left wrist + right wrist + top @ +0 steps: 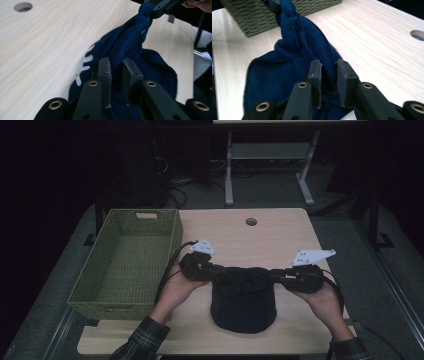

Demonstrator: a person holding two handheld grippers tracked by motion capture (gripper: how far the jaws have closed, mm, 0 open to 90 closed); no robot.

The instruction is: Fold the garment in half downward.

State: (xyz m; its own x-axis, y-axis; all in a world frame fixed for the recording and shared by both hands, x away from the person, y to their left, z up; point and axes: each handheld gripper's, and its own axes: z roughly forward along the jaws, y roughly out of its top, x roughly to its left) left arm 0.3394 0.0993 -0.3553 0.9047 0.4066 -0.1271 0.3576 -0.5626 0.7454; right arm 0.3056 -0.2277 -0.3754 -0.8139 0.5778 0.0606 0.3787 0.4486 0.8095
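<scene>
A dark navy knit garment (243, 307) lies on the pale wooden table (235, 237) near its front edge, with its upper edge lifted and stretched between my two grippers. My left gripper (222, 274) is shut on the left end of that edge, and the left gripper view has the knit fabric (127, 42) pinched between the jaws of my left gripper (116, 62). White markings (83, 67) show on the cloth. My right gripper (274, 276) is shut on the other end; in its own view my right gripper (329, 63) clamps a fold of the navy garment (287, 75).
A green woven basket (125, 270) stands along the table's left side, close to my left hand. A round cable hole (251, 221) sits near the far edge. Beyond the table are a desk frame (229, 175) and cables on a dark floor.
</scene>
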